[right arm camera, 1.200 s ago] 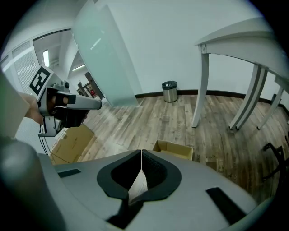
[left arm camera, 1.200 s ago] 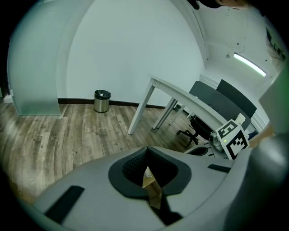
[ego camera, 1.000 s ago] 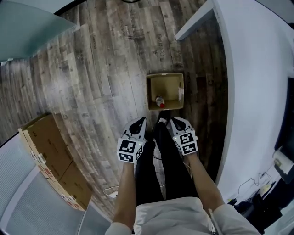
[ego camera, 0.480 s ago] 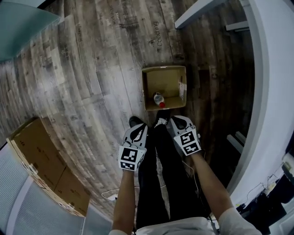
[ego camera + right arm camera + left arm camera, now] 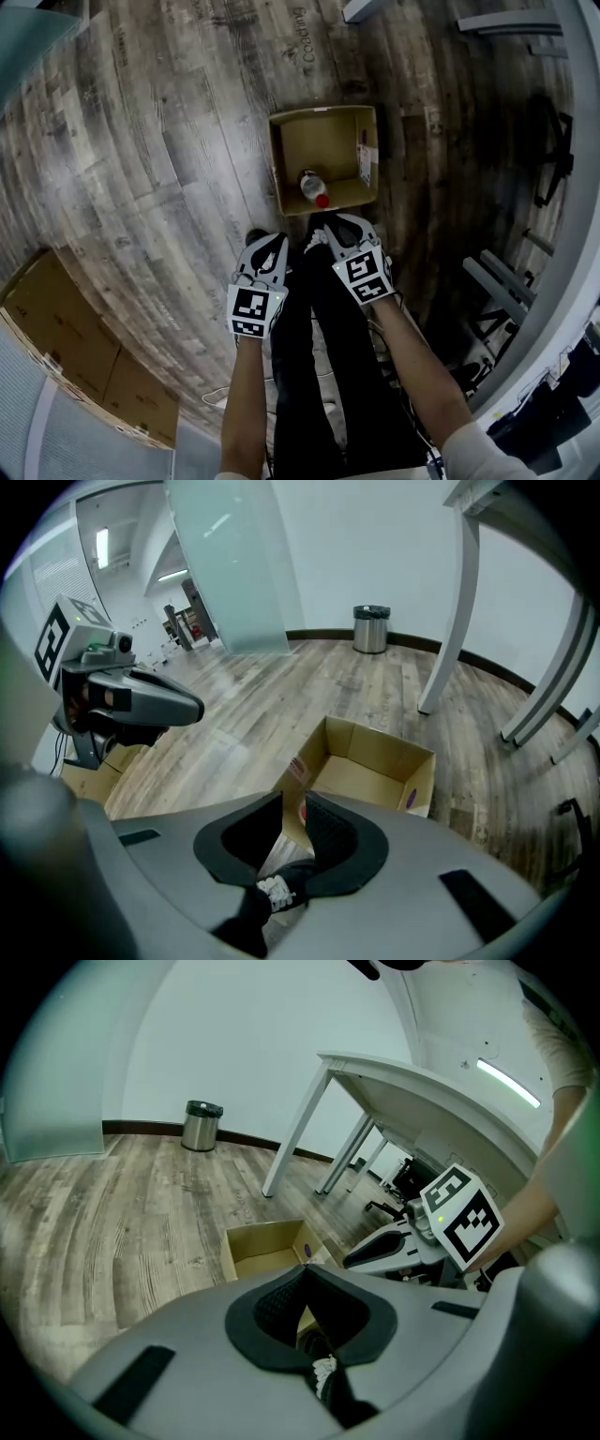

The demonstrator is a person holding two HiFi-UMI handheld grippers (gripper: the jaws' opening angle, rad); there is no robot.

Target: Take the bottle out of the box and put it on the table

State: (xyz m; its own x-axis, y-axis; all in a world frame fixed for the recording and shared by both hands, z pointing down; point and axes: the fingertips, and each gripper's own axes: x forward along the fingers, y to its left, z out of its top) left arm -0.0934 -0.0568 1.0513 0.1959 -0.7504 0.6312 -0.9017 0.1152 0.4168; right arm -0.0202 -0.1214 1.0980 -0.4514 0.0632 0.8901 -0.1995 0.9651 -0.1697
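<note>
An open cardboard box [image 5: 323, 141] stands on the wooden floor. In it lies a clear bottle [image 5: 309, 185] with a red cap, against the near wall. Both grippers hang over my legs, short of the box's near edge. My left gripper [image 5: 269, 251] is shut and empty; in the left gripper view its tips [image 5: 303, 1274] meet over the box [image 5: 267, 1246]. My right gripper [image 5: 339, 228] is opening, and a narrow gap [image 5: 292, 808] shows between its jaws with nothing held in it. The box [image 5: 375, 761] lies just beyond its tips.
A white table [image 5: 422, 1082] on thin legs stands to the right of the box. Large cardboard boxes [image 5: 75, 347] sit at the lower left. A metal bin [image 5: 202, 1124] stands by the far wall, and a glass partition [image 5: 225, 564] rises at the left. My legs [image 5: 319, 375] are below the grippers.
Both grippers and the head have sunk toward the floor. The box and bottle look larger and sit higher in the head view.
</note>
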